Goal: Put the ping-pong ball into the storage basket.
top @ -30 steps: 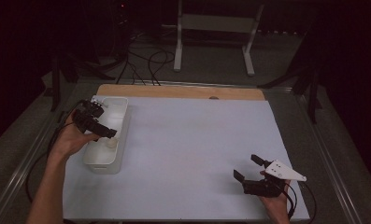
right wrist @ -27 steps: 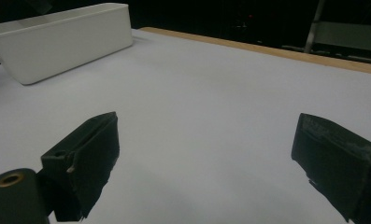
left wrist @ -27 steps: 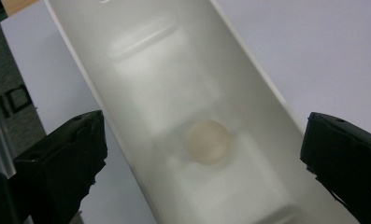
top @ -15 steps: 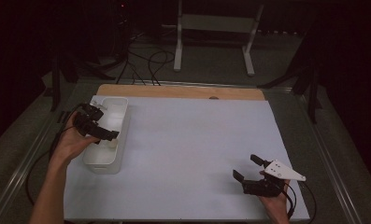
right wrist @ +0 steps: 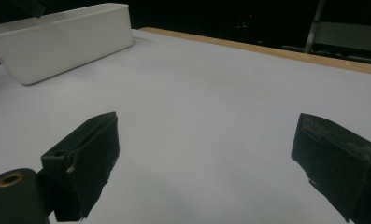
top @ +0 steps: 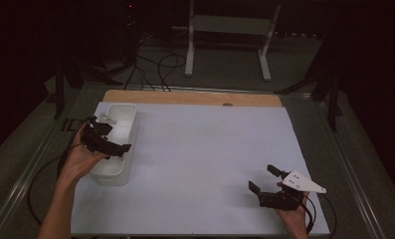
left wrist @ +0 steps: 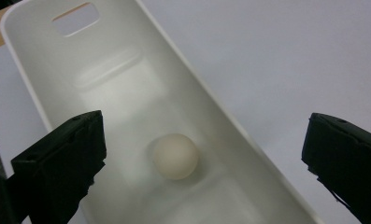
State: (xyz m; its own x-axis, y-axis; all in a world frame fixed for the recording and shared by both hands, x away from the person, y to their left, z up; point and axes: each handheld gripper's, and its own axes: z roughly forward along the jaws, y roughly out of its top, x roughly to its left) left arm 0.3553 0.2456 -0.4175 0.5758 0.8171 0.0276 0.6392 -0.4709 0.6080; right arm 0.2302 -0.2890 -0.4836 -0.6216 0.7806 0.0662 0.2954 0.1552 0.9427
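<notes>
White plastic bin [top: 116, 144] at the table's left edge holds a pale ball [left wrist: 175, 156] on its floor, and your left gripper [top: 116, 148], jaws spread wide and empty above it, has drawn back toward the near end of the bin over the last second, which suggests the ball has been dropped and this placement is done. Rightward, the grey mat [top: 200, 164] lies bare and gives free room, bounded by a wooden strip [top: 185, 97] at the far edge. Your right gripper [top: 262, 179] rests unmoved near the front right corner, jaws open, holding nothing.
</notes>
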